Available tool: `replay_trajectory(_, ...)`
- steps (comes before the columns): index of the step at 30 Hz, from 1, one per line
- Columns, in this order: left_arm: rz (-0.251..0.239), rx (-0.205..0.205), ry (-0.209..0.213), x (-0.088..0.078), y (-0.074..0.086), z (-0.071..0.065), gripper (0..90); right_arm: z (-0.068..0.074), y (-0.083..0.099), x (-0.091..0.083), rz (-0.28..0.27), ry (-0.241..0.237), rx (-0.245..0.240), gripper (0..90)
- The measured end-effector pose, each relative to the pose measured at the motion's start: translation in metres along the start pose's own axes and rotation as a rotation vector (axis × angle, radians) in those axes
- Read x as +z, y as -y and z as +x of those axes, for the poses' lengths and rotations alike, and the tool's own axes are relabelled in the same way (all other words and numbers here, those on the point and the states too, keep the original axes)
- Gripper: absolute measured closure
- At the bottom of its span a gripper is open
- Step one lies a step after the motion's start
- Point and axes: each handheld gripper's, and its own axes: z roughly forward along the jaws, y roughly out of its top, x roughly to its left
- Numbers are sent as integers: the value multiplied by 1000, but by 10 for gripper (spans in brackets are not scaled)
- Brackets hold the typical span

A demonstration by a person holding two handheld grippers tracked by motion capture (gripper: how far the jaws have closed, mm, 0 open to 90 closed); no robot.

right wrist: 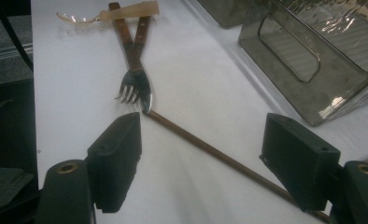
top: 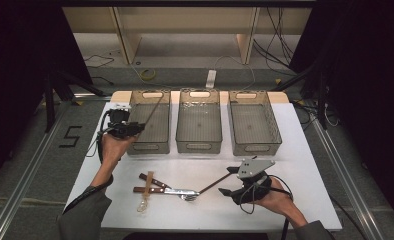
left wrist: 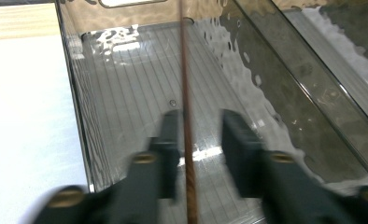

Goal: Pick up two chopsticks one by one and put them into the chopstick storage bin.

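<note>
Chopstick sorting is the work in hand, on a white rectangular table (top: 305, 150) with three smoky translucent plastic bins along its far side. Over the left bin (top: 150, 137), the left gripper (left wrist: 201, 140) holds its black jaws parted around a thin brown wooden chopstick (left wrist: 187, 140), which runs lengthwise down into the bin; the pads do not appear to press it, so this looks like the release step. Nearer the person, the right gripper (right wrist: 201, 163) hovers with its jaws spread wide over a second thin brown chopstick (right wrist: 210, 151) lying flat on the table, not yet gripped. One end of it touches a small pile of cutlery: a wooden-handled knife (right wrist: 128, 56), a wooden-handled fork (right wrist: 130, 86) and a clear plastic spoon (right wrist: 121, 13). Next, the right jaws likely need to lower and close around the chopstick without nudging the cutlery.
</note>
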Motion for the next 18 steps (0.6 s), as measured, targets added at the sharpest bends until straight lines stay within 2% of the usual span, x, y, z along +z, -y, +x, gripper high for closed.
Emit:
replay_trajectory(1,-8,2,-5,-1,0,-1,538,0,0,0,2,1,-1,294)
replay_trajectory(2,-17,-4,-2,-4,0,-1,538,0,0,0,2,1,-1,294)
replay_trajectory(4,-51,-25,17,-10,1,-3,487,0,0,0,4,1,-6,293)
replay_trajectory(7,-61,-9,45,-21,6,-10,419,-1,-2,0,14,-2,-20,294)
replay_trajectory(8,-69,-13,58,-26,8,-12,371,-2,-4,1,30,-9,-33,294)
replay_trajectory(10,-94,-21,105,-35,12,-17,356,-3,-5,1,41,-17,-44,293)
replay_trajectory(15,-137,25,153,-54,20,-32,295,-9,-12,4,103,-49,-106,288)
replay_trajectory(18,-176,14,221,-64,25,-41,263,-15,-17,8,152,-64,-134,289)
